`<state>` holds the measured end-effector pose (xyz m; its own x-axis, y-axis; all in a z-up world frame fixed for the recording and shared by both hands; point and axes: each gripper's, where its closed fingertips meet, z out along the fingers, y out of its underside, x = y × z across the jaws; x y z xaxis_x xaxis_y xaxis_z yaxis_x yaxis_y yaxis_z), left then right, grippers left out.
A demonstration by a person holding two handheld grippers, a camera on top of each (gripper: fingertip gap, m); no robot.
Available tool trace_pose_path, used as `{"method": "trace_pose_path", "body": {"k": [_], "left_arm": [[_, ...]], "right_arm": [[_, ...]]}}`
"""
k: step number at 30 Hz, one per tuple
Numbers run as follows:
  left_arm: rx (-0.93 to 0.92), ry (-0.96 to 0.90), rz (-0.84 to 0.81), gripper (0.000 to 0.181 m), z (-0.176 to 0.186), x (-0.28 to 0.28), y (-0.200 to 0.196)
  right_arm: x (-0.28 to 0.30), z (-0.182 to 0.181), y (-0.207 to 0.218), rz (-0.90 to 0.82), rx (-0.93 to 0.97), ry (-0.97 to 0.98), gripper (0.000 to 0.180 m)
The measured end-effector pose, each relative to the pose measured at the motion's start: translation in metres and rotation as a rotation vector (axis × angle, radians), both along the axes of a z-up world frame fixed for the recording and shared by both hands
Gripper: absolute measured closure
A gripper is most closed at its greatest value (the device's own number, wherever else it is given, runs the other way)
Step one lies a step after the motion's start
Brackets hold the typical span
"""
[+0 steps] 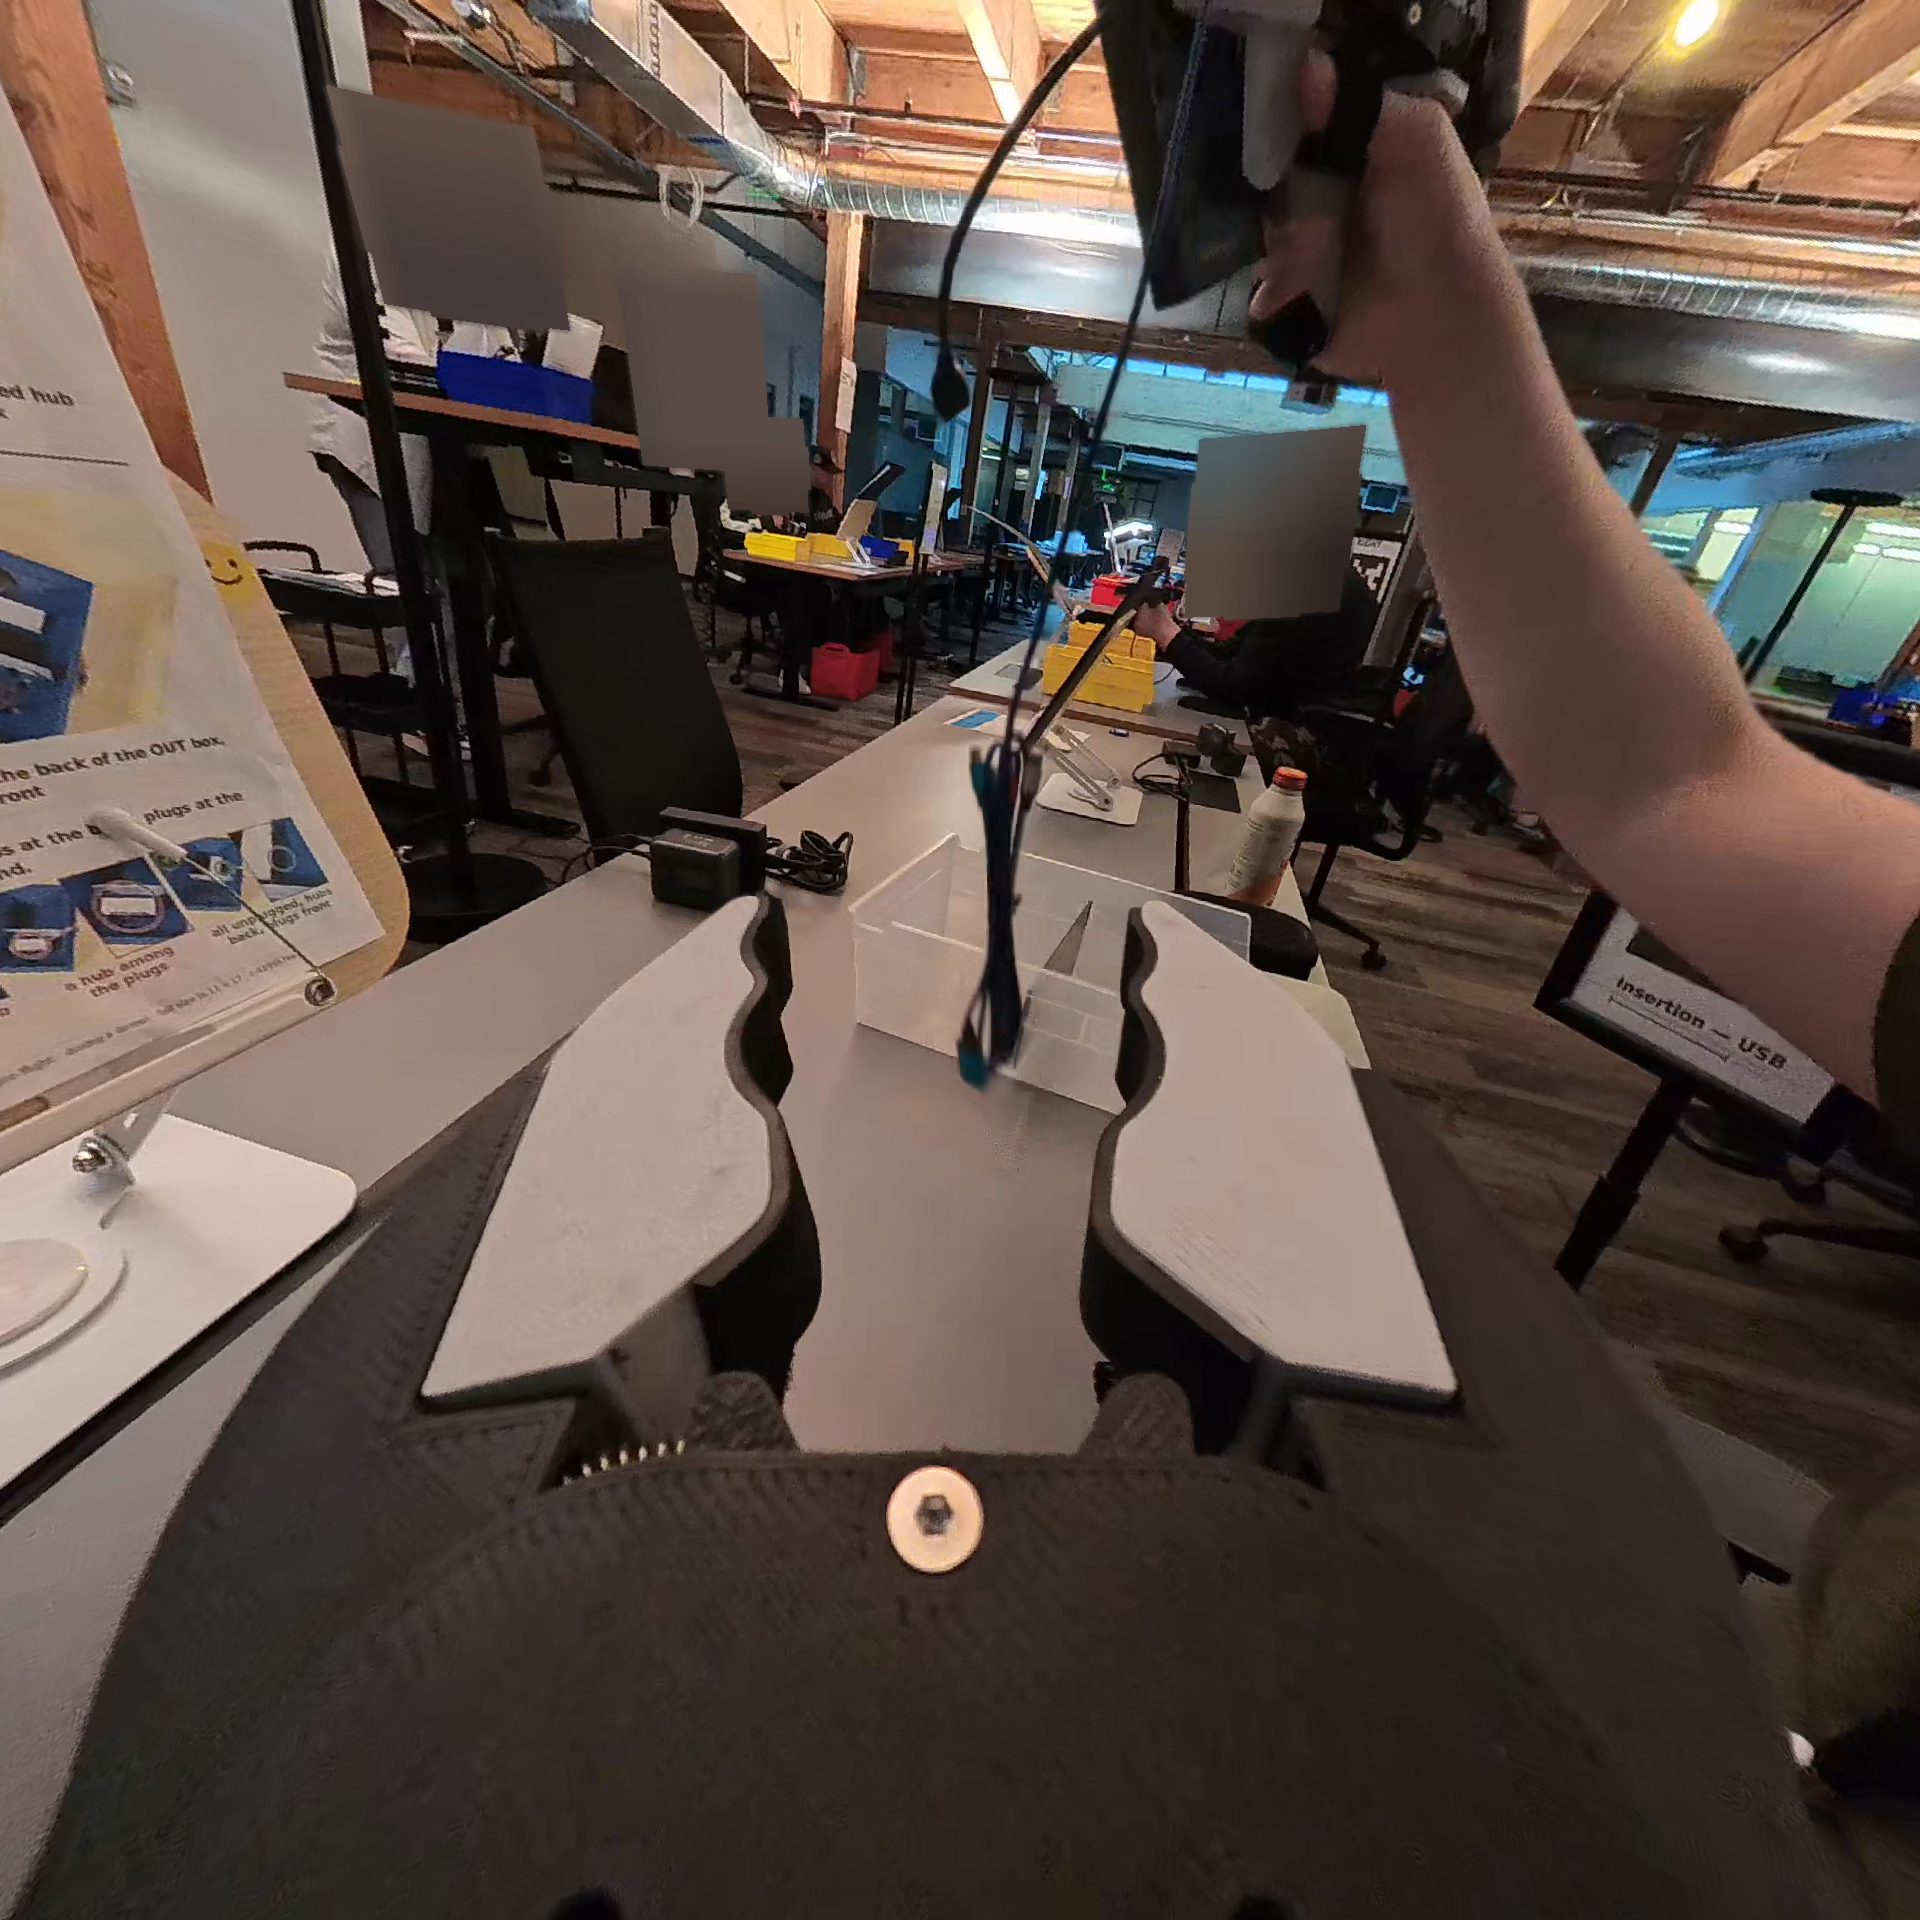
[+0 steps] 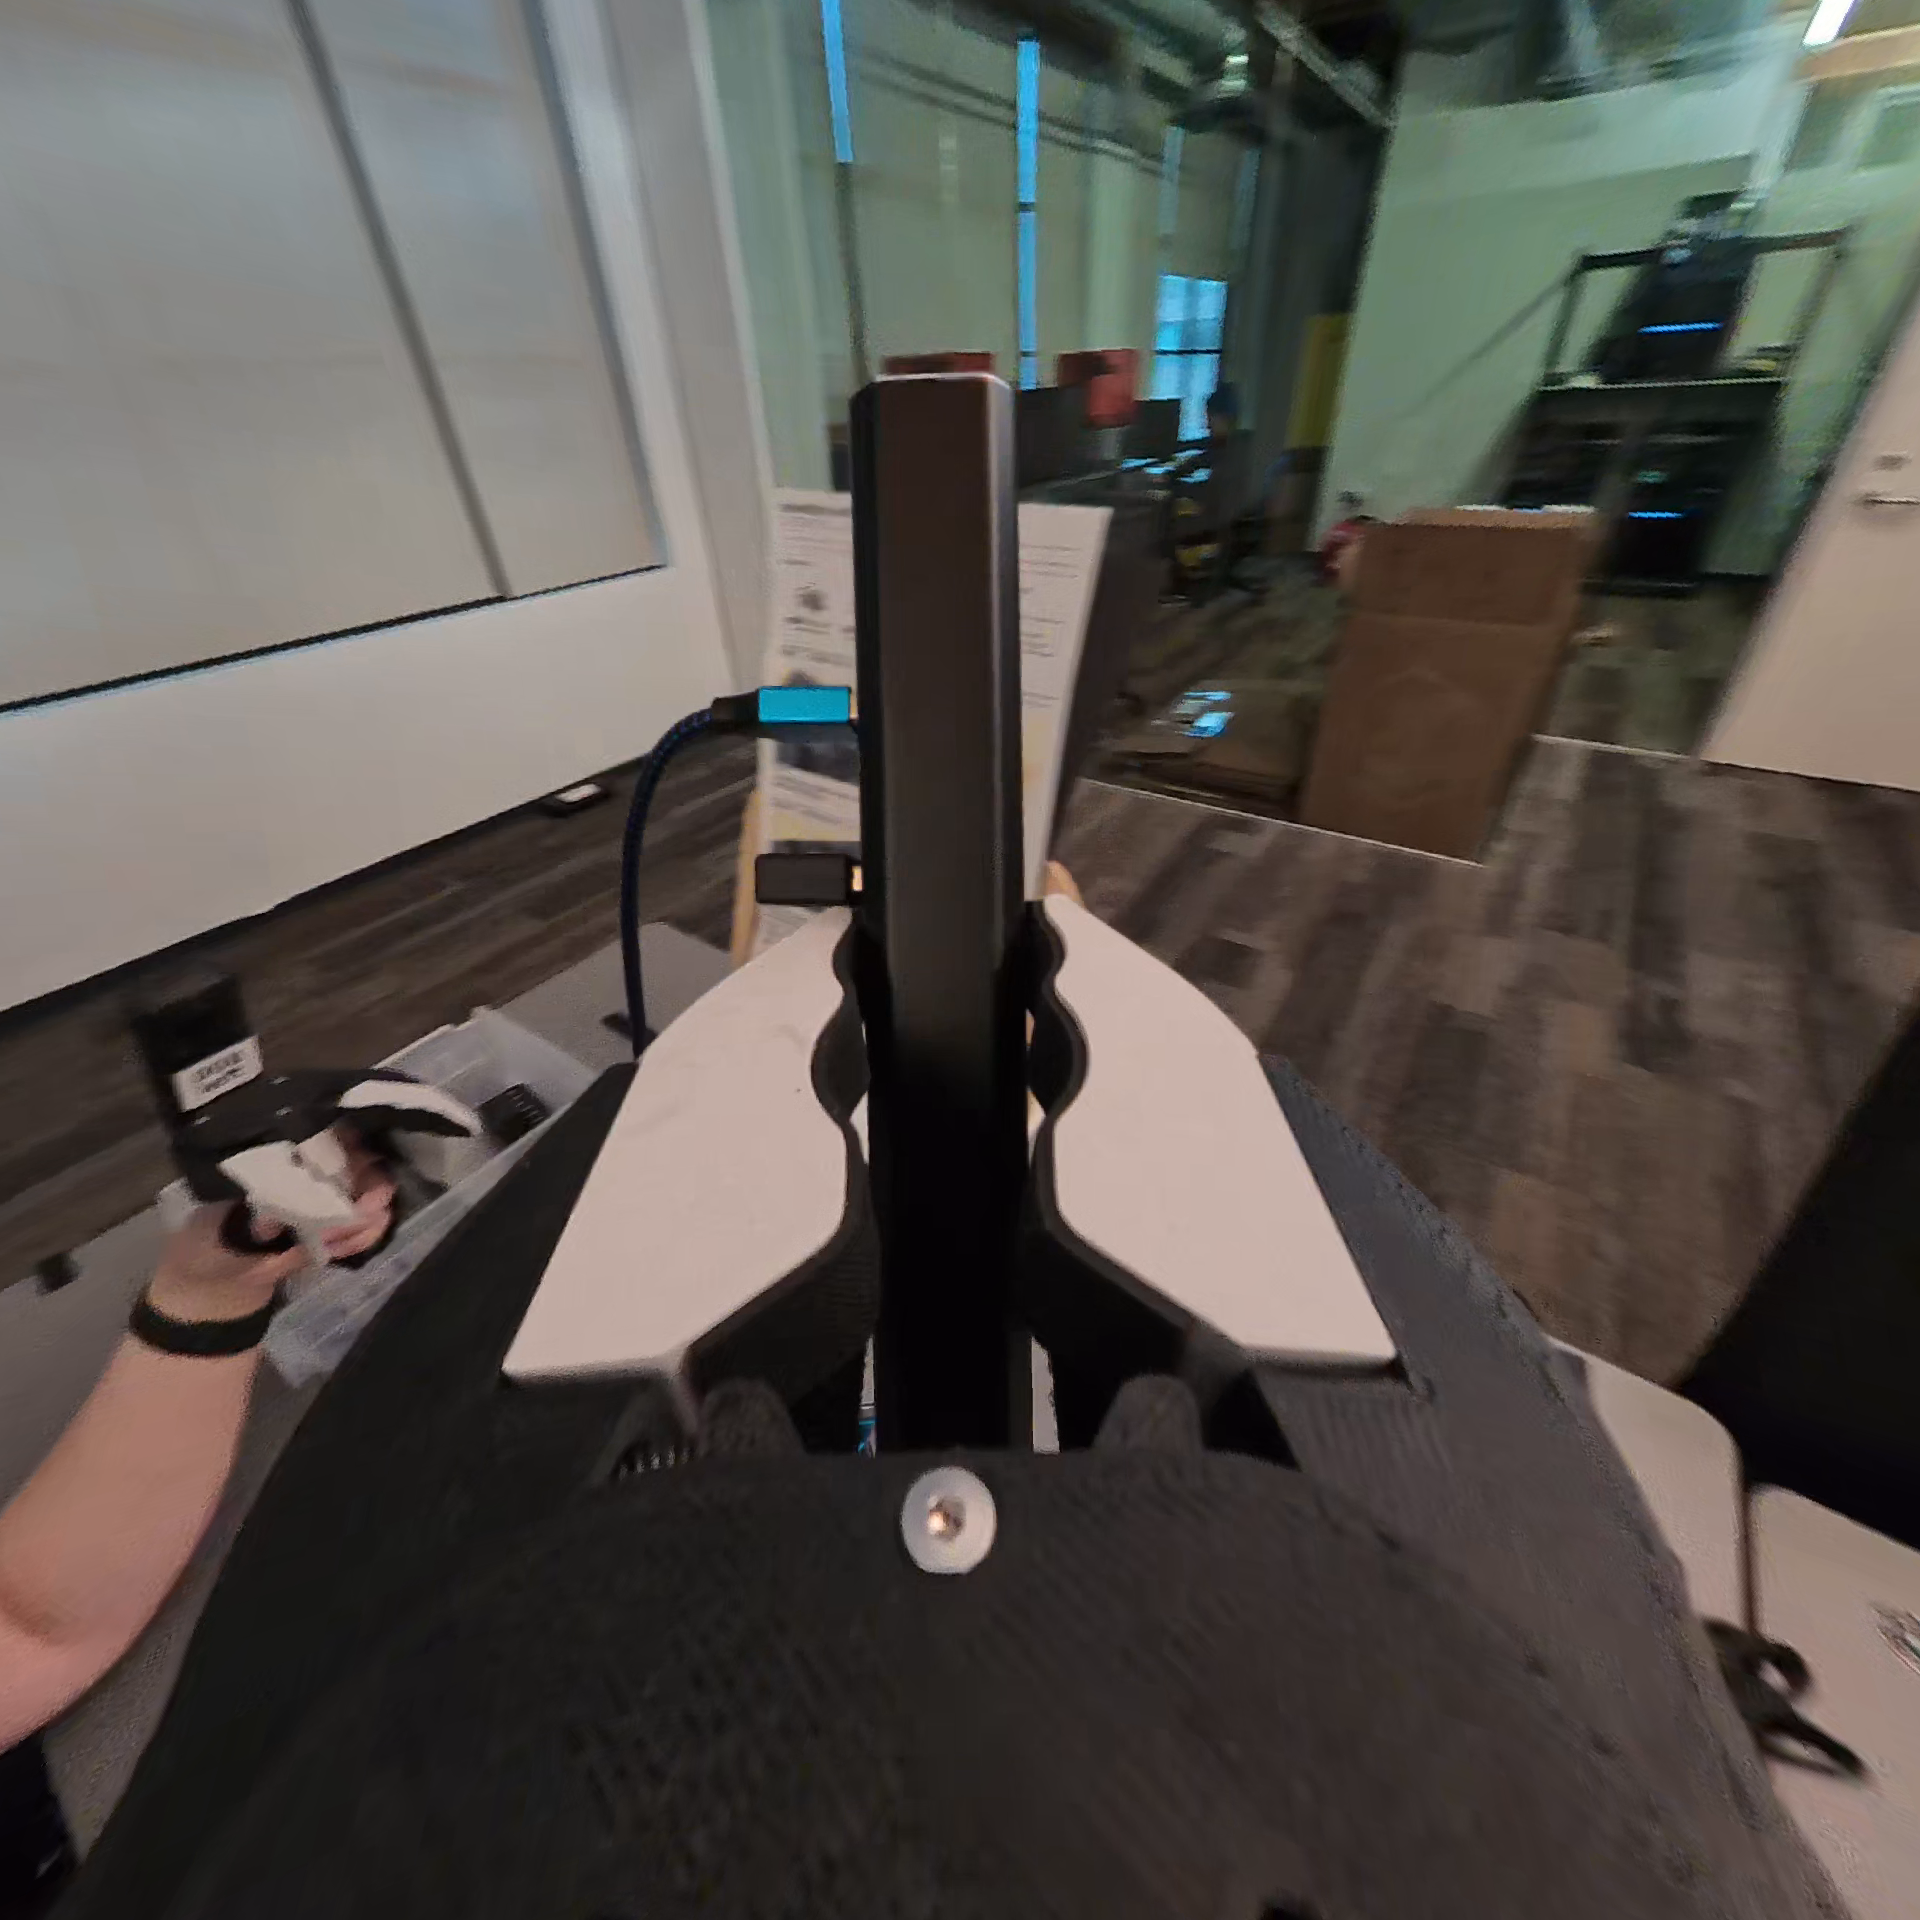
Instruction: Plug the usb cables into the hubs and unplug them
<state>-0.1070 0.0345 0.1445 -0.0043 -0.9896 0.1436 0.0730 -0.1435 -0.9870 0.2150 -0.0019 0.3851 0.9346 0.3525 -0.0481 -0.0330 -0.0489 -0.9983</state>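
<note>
Open workshop: exposed timber ceiling beams, silver ducting, dark plank floor, grey desks, black office chairs.

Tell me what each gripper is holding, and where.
Right gripper clamps the dark hub by its lower end, cables plugged in its side. Left gripper holds nothing.

Open-plan workshop: desks, parts bins.

Left gripper jaws apart, bare table between them passable. Dangling cable bundle and clear box block 12 o'clock. Sign stand crowds 9 o'clock, black adapter at 11.
</note>
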Motion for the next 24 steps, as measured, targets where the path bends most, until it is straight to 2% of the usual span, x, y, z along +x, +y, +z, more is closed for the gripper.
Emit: {"method": "trace_pose_path", "body": {"k": [6,10,15,21,24], "left_arm": [[-0.009,0.053,-0.014,0.12,-0.012,0.011,-0.001],[-0.019,0.071,-0.024,0.12,-0.017,0.017,-0.001],[-0.026,0.091,-0.039,0.12,-0.023,0.023,-0.003],[-0.02,0.113,-0.06,0.12,-0.028,0.03,-0.008],[-0.024,0.124,-0.068,0.12,-0.031,0.033,-0.01]], "right_arm": [[0.072,0.02,-0.022,-0.123,0.037,0.088,0.152],[0.112,-0.014,-0.024,-0.212,-0.045,0.076,0.152],[0.155,-0.105,-0.016,-0.3,-0.243,-0.095,0.152],[0.163,-0.237,-0.014,-0.215,-0.456,-0.184,0.152],[0.163,-0.294,-0.016,-0.18,-0.558,-0.151,0.152]]}}
